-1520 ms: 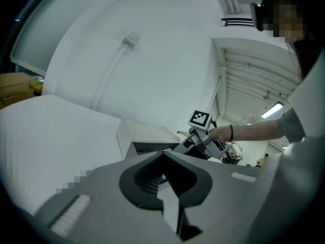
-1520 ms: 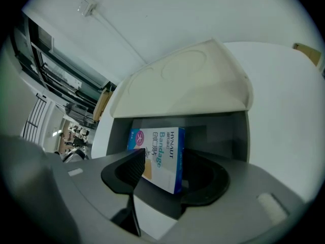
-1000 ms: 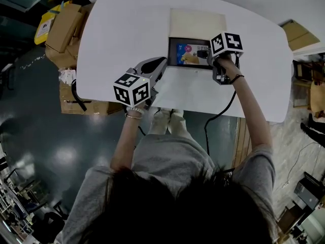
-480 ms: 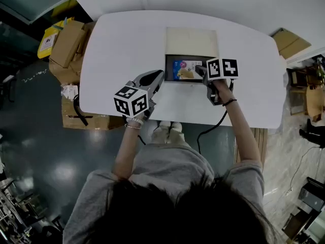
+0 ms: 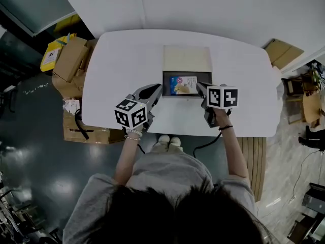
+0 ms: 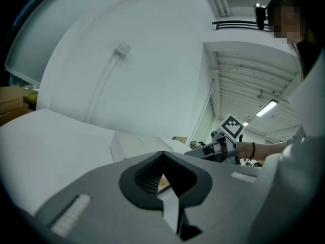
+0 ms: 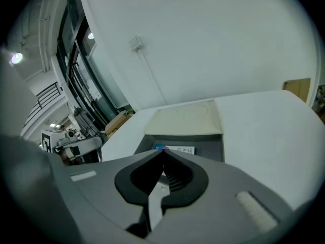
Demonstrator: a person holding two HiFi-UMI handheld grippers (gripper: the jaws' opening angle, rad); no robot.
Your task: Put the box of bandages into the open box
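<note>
The small, flat, colour-printed cardboard box of bandages (image 5: 183, 85) is lying inside the shallow, dark grey, rectangular open box (image 5: 167, 75), so the placing is judged to be done. Its long axis is running left to right across the head view, along the length of the dark tray, with its printed face turned up. Behind the tray, a smooth, matte cream lid (image 5: 186, 60) is lying folded back flat on the white table (image 5: 122, 60), which is glossy and round-cornered.

The grey plastic right gripper (image 5: 199, 87) is being held just at the tray's right end, angled down. The box of bandages is lying just ahead of its tips and a little to their left. Its jaws have just been closing and are now pressed together at the tips, with nothing between the ribbed black pads.

The grey plastic left gripper (image 6: 162, 154) is being held near the tray's left side. It is farther from the box of bandages than the right one, and its jaws are also meeting at the tips around nothing.

Any further handling is judged to fall to the right gripper, since it is the nearer. The thin, light carton would best be gripped across its short width.
</note>
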